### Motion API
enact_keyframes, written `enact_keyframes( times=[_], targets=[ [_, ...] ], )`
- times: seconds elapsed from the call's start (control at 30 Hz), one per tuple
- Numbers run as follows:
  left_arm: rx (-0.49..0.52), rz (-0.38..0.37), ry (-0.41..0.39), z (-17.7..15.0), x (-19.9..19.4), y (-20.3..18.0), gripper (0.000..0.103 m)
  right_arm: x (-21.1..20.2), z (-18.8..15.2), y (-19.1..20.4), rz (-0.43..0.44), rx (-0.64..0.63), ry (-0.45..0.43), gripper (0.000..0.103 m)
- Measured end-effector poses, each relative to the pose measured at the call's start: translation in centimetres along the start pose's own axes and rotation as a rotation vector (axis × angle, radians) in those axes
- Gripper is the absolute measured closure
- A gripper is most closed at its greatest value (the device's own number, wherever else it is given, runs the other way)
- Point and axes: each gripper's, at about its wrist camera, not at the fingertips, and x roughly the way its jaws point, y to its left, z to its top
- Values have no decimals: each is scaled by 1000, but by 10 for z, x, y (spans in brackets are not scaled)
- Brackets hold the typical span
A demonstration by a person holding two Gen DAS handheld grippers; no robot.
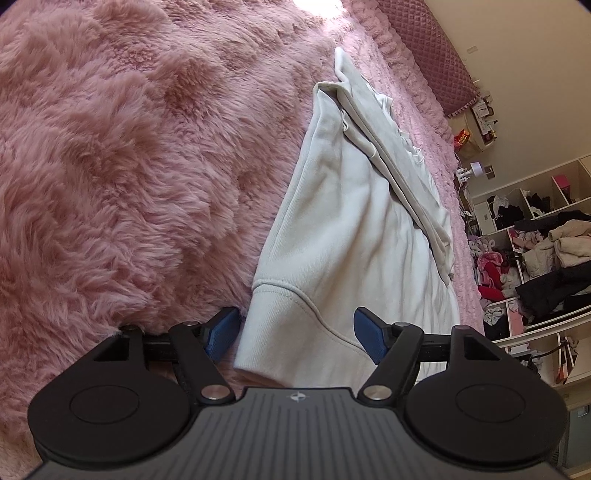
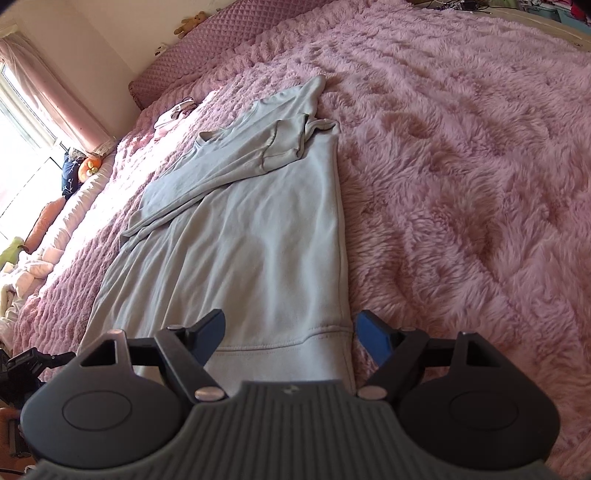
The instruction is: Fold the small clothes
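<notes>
1. A pale grey-white cotton sweatshirt with ribbed hem [image 1: 354, 229] [image 2: 255, 236] lies flat on a shaggy pink faux-fur bed blanket [image 1: 122, 166] [image 2: 461, 166]. Both side portions are folded inward, giving the body a long narrow shape.
2. A long folded sleeve [image 1: 402, 177] [image 2: 207, 162] lies diagonally across the upper part of the garment.
3. The left gripper [image 1: 295, 332] sits at the ribbed hem corner. Its jaws stand wide apart. One blue rubber-faced fingertip [image 1: 221, 332] rests against the blanket just beside the hem edge; the other sits over the fabric. The hem lies between them, ungripped.
4. The right gripper [image 2: 291, 336] sits at the opposite hem corner. Its jaws are likewise spread wide. One blue fingertip [image 2: 373, 339] is over the blanket just beside the garment's edge; the other is over the hem band.
5. A quilted mauve padded headboard [image 1: 428, 48] [image 2: 221, 40] stands at the far end of the bed.
6. White open shelving crowded with heaped clothes [image 1: 535, 251] appears beyond the bed in the left wrist view.
7. A pink curtained window [image 2: 40, 85] and a small brown teddy bear [image 2: 190, 23] atop the headboard appear in the right wrist view.
</notes>
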Motion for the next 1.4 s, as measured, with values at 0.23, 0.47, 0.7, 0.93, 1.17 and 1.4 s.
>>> enact_keyframes(
  times=[0.23, 0.47, 0.7, 0.93, 1.17, 1.4],
  targets=[
    [39, -62, 48, 10, 9, 4, 19, 21, -4, -13, 73, 67, 109, 27],
    [-105, -315, 168, 19, 22, 36, 13, 19, -10, -14, 143, 80, 144, 25],
    [-80, -349, 231, 22, 33, 30, 22, 20, -6, -16, 151, 117, 148, 41],
    [-89, -254, 276, 17, 37, 21, 99, 16, -5, -23, 179, 152, 176, 99],
    [-110, -356, 198, 26, 22, 8, 99, 6, 12, -20, 297, 229, 142, 100],
    [-123, -466, 63, 66, 26, -21, 99, 7, 58, -13, 370, 324, 14, 100]
  ],
)
